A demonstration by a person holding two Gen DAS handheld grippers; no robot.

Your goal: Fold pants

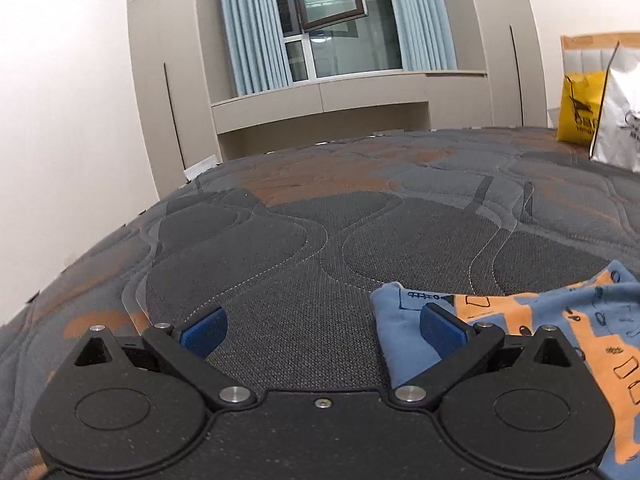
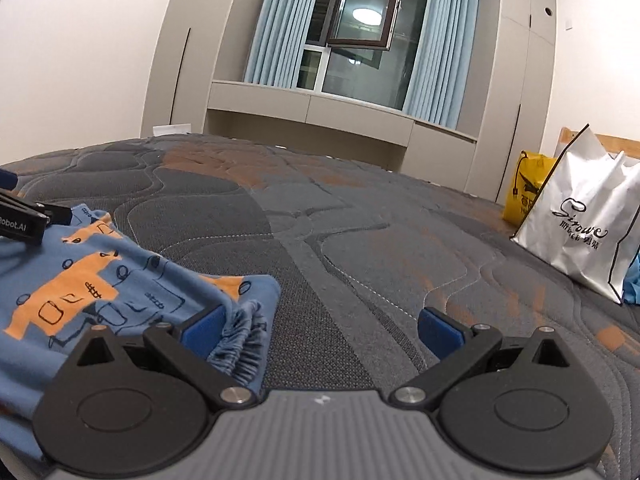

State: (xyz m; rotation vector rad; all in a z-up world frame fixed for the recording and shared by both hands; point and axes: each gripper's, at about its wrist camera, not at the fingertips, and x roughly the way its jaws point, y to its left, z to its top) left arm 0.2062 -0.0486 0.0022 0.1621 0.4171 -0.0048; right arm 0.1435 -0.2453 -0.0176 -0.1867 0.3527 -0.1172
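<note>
Grey quilted mattress (image 1: 320, 220), patterned with rust-orange patches, fills both wrist views and is the largest thing before you. Most of its surface is bare, so you have open room ahead and to either side. A white shopping bag (image 2: 580, 232) and a yellow bag (image 2: 524, 192) stand near the far right edge, well apart from your work.

The pants (image 2: 100, 280) lie between your two grippers: soft blue knit with orange blocks and small black line drawings, bunched rather than flat. The gathered elastic waistband (image 2: 244, 340) sits at their right end. Expect light, limp cloth that drapes and slides when lifted, and wrinkles easily, not fragile. The thicker waistband looks the surest place to pinch, with the opposite end for the other side.

Your left gripper (image 1: 322, 330) has its jaws spread wide, holding nothing; its right finger (image 1: 442, 334) rests over the pants' left end. Your right gripper (image 2: 320, 330) is likewise spread and empty, its left finger (image 2: 204, 330) just beside the waistband.
</note>
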